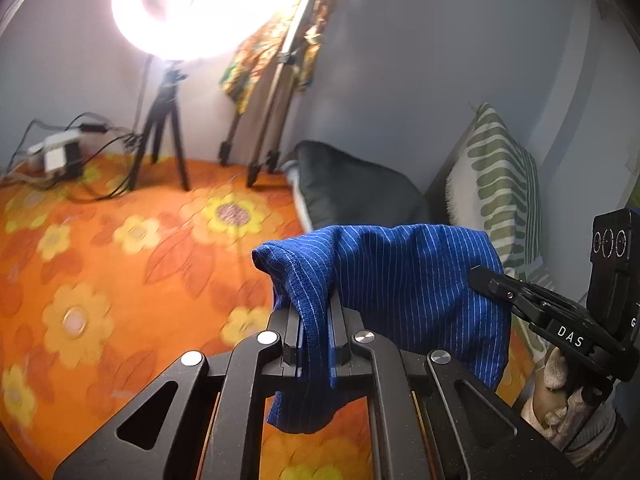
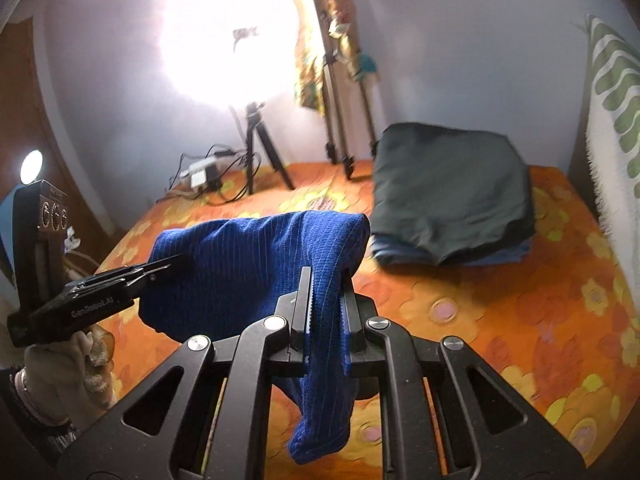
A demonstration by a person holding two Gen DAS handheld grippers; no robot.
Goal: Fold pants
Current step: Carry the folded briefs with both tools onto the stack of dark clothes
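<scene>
Blue pinstriped pants (image 1: 400, 280) hang in the air between both grippers above the orange flowered bedspread (image 1: 100, 260). My left gripper (image 1: 316, 312) is shut on one end of the pants. My right gripper (image 2: 326, 296) is shut on the other end of the pants (image 2: 256, 264), and cloth droops below its fingers. The right gripper also shows in the left wrist view (image 1: 480, 274), biting the cloth. The left gripper shows in the right wrist view (image 2: 176, 262) the same way.
A stack of folded dark clothes (image 2: 452, 192) lies on the bed at the far right. A green-patterned pillow (image 1: 500, 184) leans on the wall. A ring light on a tripod (image 1: 160, 140), a second tripod (image 1: 264, 120) and a power strip with cables (image 1: 60, 152) stand at the far edge.
</scene>
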